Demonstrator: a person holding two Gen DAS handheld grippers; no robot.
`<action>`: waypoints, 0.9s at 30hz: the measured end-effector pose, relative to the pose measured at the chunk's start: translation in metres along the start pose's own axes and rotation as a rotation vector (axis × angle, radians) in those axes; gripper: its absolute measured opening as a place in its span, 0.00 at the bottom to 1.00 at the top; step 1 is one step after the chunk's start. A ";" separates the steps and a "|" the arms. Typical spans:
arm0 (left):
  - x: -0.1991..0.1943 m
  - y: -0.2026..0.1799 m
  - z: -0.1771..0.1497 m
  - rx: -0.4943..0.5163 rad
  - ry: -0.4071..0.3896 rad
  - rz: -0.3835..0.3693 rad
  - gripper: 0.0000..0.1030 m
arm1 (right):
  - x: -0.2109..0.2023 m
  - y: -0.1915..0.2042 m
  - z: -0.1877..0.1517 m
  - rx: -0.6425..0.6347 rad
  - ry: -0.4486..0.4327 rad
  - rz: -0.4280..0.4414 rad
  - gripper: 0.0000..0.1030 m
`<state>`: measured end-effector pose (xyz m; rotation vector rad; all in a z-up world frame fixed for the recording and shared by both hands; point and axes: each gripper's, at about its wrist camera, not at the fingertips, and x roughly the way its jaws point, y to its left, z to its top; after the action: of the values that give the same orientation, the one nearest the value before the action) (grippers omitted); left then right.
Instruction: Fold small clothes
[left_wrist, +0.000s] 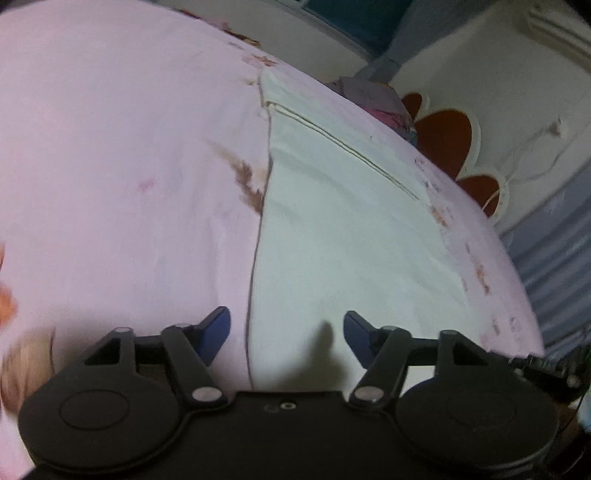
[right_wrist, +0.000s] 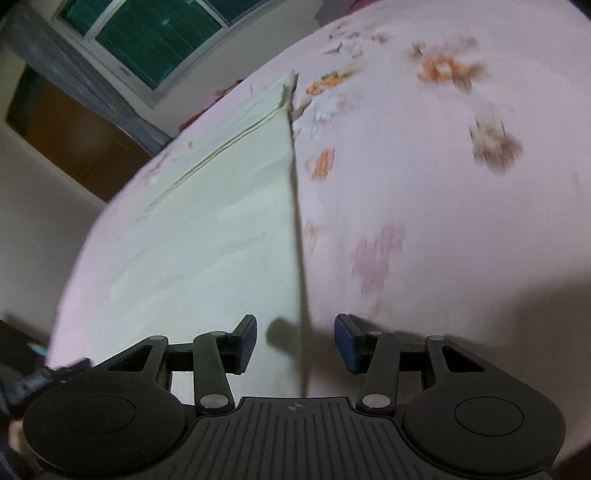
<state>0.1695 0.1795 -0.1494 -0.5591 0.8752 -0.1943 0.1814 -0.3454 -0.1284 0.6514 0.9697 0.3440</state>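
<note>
A pale cream-white garment (left_wrist: 343, 236) lies flat on a pink floral bedsheet (left_wrist: 122, 177), with a seam line running across its far part. My left gripper (left_wrist: 286, 338) is open and empty, just above the garment's near left edge. In the right wrist view the same garment (right_wrist: 207, 236) lies to the left, its straight right edge running up the middle. My right gripper (right_wrist: 294, 341) is open and empty, straddling that edge near its close end.
The bedsheet (right_wrist: 424, 184) drops off at the bed's edge towards a wall with a red flower decoration (left_wrist: 447, 140). A crumpled grey-pink cloth (left_wrist: 373, 99) lies at the far edge. A window (right_wrist: 147, 33) and a wooden cabinet (right_wrist: 74, 144) stand beyond the bed.
</note>
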 end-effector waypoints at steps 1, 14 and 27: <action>-0.002 0.003 -0.004 -0.033 0.000 -0.021 0.56 | -0.003 -0.002 -0.005 0.020 0.003 0.022 0.46; 0.018 0.008 -0.020 -0.161 0.015 -0.140 0.04 | 0.000 -0.003 -0.031 0.133 0.052 0.154 0.04; 0.007 -0.001 -0.011 -0.152 -0.117 -0.136 0.04 | -0.031 0.031 -0.011 -0.031 -0.077 0.103 0.03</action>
<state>0.1654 0.1720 -0.1594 -0.7654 0.7421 -0.2175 0.1561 -0.3348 -0.0925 0.6828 0.8577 0.4208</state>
